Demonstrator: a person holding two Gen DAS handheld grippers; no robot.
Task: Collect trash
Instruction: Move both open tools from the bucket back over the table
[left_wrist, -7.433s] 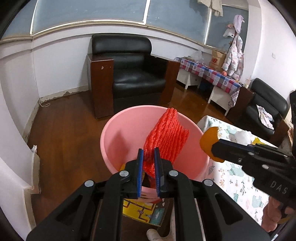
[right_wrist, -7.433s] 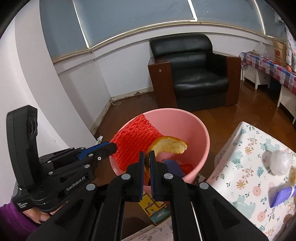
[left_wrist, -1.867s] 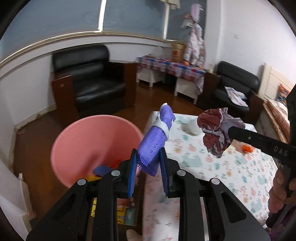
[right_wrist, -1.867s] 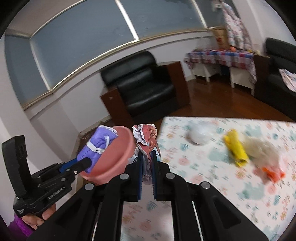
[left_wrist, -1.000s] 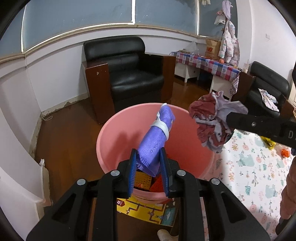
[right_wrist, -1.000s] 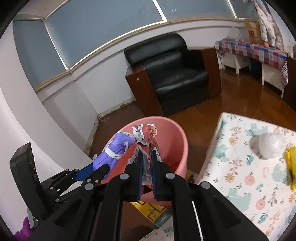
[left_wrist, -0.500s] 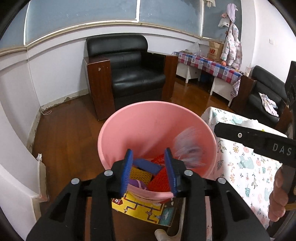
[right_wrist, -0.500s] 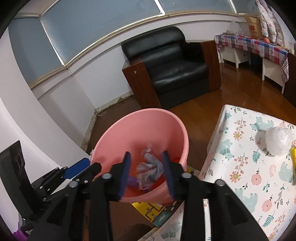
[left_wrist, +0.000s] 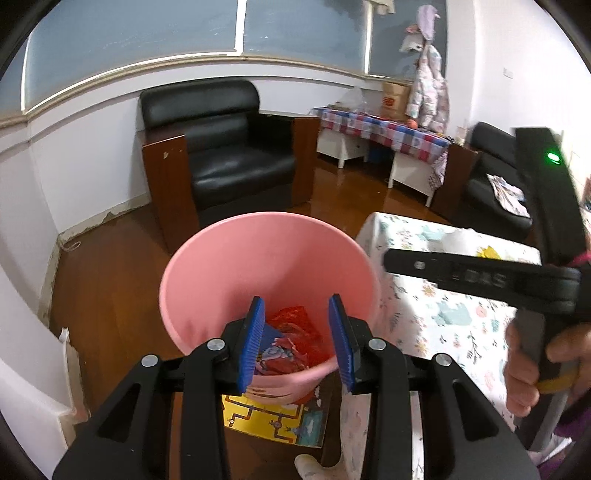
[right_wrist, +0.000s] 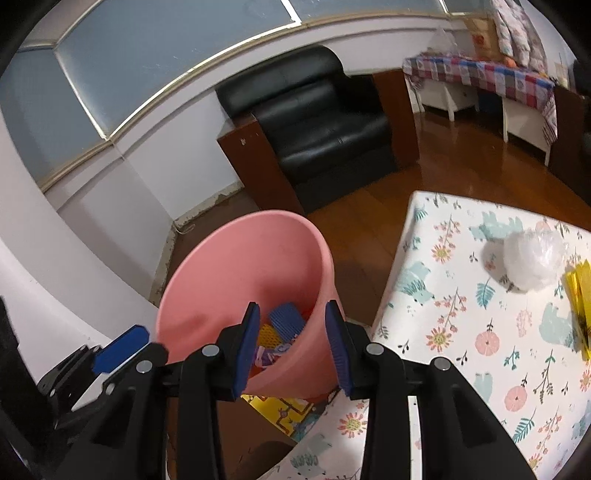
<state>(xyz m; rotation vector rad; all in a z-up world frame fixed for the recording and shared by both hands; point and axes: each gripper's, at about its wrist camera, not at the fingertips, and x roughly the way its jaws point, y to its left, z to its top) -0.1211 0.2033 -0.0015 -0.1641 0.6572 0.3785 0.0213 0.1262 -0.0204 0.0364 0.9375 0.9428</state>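
Above the pink bucket (left_wrist: 207, 266), both pairs of tongs hang with nothing between their blue pads. The left tongs (left_wrist: 298, 338) are spread wide over the bucket's near rim, and through the gap the trash (left_wrist: 291, 343) shows at the bottom of the bucket: crumpled red pieces, a blue piece and a printed wrapper. The right tongs (right_wrist: 291, 343) are likewise released, jaws wide apart, framing the bucket's near wall, with a blue ribbed piece (right_wrist: 286, 321) and a yellow mesh scrap (right_wrist: 269, 334) lying inside the bucket.

The bucket stands on the wooden floor (left_wrist: 96, 280), touching or just beside the corner of the worktop (right_wrist: 461, 332), which is covered with a floral cloth. Under the bucket's near side lies a yellow picture card (left_wrist: 275, 417). On the worktop, away from the bucket, sit a crumpled clear plastic bag (right_wrist: 532, 258) and, just beyond it at the frame edge, a yellow wrapper (right_wrist: 580, 306).

Behind the bucket stands a black armchair (left_wrist: 229, 155) with brown wooden sides.

In the left wrist view, the right tongs reach in from the side, level with the bucket's rim.
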